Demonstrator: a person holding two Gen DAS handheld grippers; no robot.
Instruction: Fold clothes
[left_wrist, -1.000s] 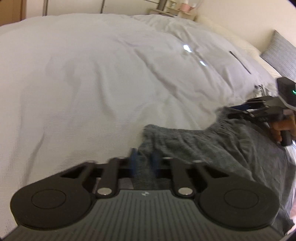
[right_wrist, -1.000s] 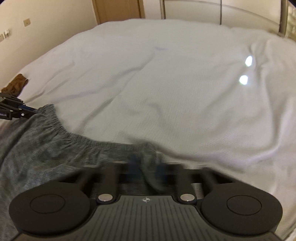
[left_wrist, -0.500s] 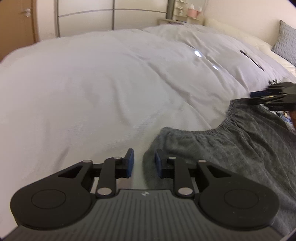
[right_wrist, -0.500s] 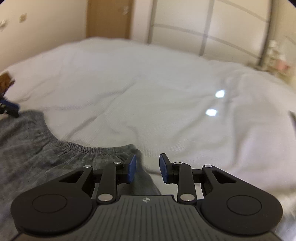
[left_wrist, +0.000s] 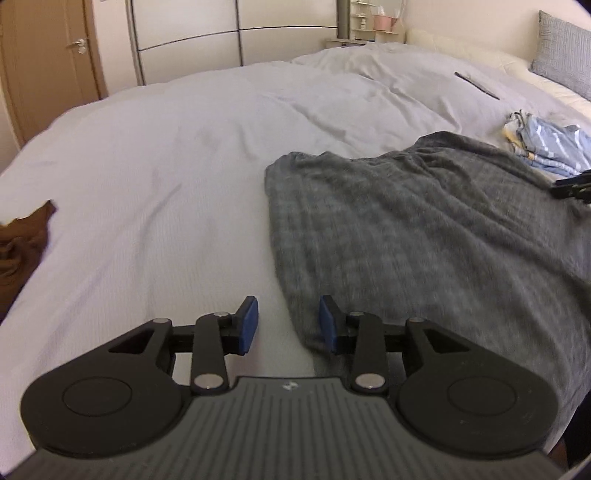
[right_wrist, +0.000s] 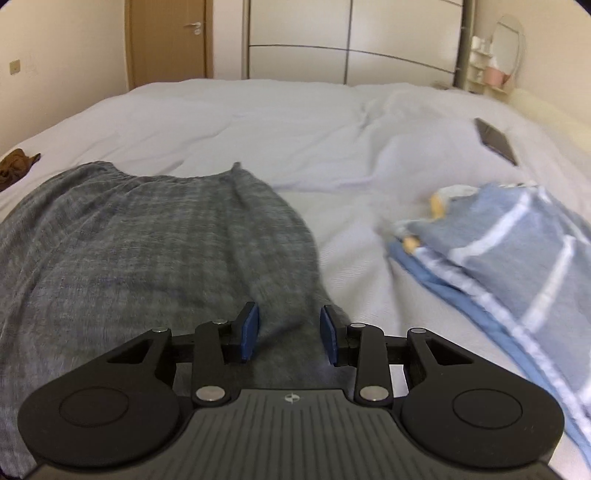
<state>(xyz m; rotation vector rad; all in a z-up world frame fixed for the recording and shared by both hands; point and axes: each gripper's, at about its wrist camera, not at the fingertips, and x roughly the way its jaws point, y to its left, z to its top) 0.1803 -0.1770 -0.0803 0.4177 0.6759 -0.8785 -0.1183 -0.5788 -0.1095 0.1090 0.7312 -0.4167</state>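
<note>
A grey knit garment (left_wrist: 417, 229) with an elastic waistband lies spread flat on the white bed cover (left_wrist: 166, 147). My left gripper (left_wrist: 289, 325) is open over its near left edge, with the cloth under the right pad and bare sheet under the left one. My right gripper (right_wrist: 289, 334) is open just above the grey garment (right_wrist: 155, 243) near its right edge, holding nothing. The tip of the right gripper (left_wrist: 570, 184) shows at the far right of the left wrist view.
Folded blue striped clothes (right_wrist: 509, 254) lie to the right of the grey garment and appear as the blue striped clothes (left_wrist: 546, 144) in the left wrist view. A brown garment (left_wrist: 22, 236) sits at the bed's left edge. A dark phone (right_wrist: 495, 140) rests further up the bed. Wardrobe and door stand behind.
Both grippers have let go of the waistband corners, opened wide and pulled back toward the near end. The grey garment now lies flat on the bed.
</note>
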